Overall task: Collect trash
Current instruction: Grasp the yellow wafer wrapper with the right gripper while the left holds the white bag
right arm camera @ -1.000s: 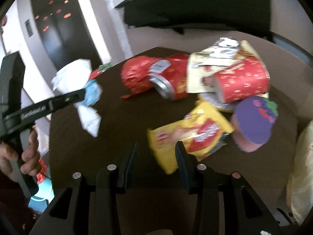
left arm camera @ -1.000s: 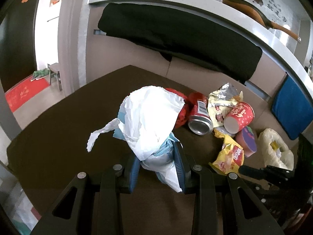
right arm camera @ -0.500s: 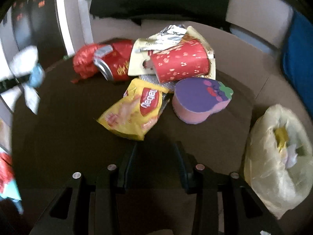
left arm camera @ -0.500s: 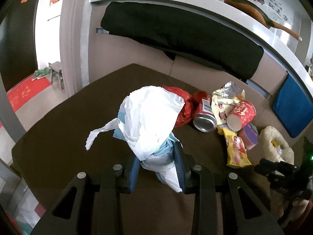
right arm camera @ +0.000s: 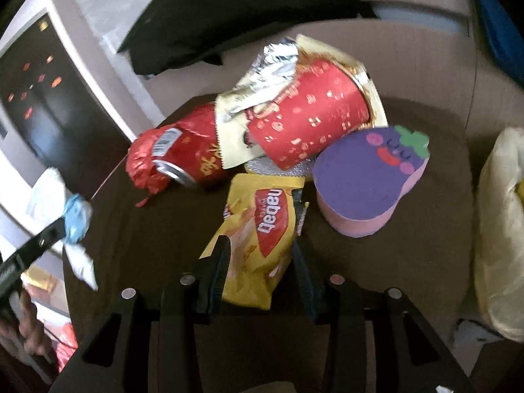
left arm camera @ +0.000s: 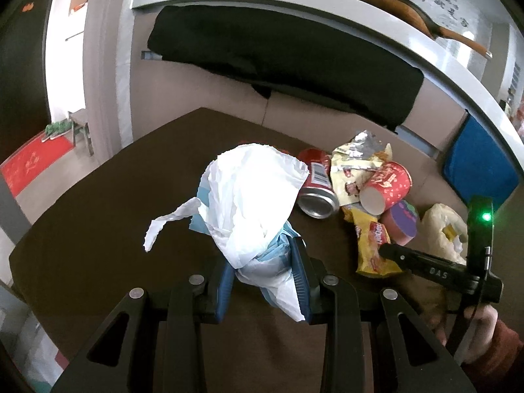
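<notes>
My left gripper [left arm camera: 262, 262] is shut on a crumpled white and blue plastic bag [left arm camera: 252, 203], held above the dark brown table [left arm camera: 98, 229]. The right gripper [right arm camera: 260, 255] straddles a yellow snack wrapper [right arm camera: 262, 229] lying on the table; its jaws are opening and the pads do not clearly press on it. Behind the wrapper lie a red can [right arm camera: 193, 157], a red paper cup [right arm camera: 311, 121], a foil packet [right arm camera: 275, 68] and a crumpled red wrapper [right arm camera: 140, 160]. The left wrist view shows the right gripper [left arm camera: 393, 252] at the yellow wrapper [left arm camera: 373, 245].
A purple eggplant-shaped block [right arm camera: 363, 180] sits right of the wrapper. A pale yellow plastic bag [right arm camera: 501, 229] rests off the table's right edge. A beige sofa [left arm camera: 311, 111] with a black cloth [left arm camera: 278, 49] and a blue cushion [left arm camera: 478, 160] stands behind. A person's hand [left arm camera: 475, 330] holds the right gripper.
The right gripper has swung back toward the trash pile, rolled, and closed in until the yellow wrapper lies between its fingers. The left gripper still holds the bag in place.
</notes>
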A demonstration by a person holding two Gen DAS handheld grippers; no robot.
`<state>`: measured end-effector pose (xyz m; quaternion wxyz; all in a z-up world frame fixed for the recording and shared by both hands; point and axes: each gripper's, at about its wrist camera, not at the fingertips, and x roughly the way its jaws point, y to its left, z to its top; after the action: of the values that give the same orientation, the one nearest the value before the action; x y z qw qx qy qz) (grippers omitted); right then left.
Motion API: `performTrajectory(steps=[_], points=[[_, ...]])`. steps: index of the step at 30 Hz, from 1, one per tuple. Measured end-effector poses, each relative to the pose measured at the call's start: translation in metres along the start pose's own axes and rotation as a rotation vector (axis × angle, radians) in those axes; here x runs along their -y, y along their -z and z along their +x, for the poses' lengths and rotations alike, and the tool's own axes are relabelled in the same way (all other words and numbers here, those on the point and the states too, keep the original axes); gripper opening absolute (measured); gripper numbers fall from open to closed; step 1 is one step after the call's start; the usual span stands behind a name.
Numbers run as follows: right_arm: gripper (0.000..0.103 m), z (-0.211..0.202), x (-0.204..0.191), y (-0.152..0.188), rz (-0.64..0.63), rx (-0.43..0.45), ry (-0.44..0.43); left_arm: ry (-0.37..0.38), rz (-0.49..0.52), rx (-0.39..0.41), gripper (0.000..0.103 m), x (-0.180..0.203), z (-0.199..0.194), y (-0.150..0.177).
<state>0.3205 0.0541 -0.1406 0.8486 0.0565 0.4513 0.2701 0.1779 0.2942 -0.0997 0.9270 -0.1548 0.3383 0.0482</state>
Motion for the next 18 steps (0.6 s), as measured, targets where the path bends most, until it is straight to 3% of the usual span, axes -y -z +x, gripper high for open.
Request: performTrajectory(steps=[13,18], points=[[0.039,0.03,-0.029,-0.008,-0.143,-0.005,0.087,0.003,-0.015,-0.03,0.034,-0.003,0.013,0.003],[0.039,0.036,-0.025,-0.014,-0.029,-0.048,-0.068,0.003,-0.02,-0.036,0.034,-0.004,0.013,0.004]])
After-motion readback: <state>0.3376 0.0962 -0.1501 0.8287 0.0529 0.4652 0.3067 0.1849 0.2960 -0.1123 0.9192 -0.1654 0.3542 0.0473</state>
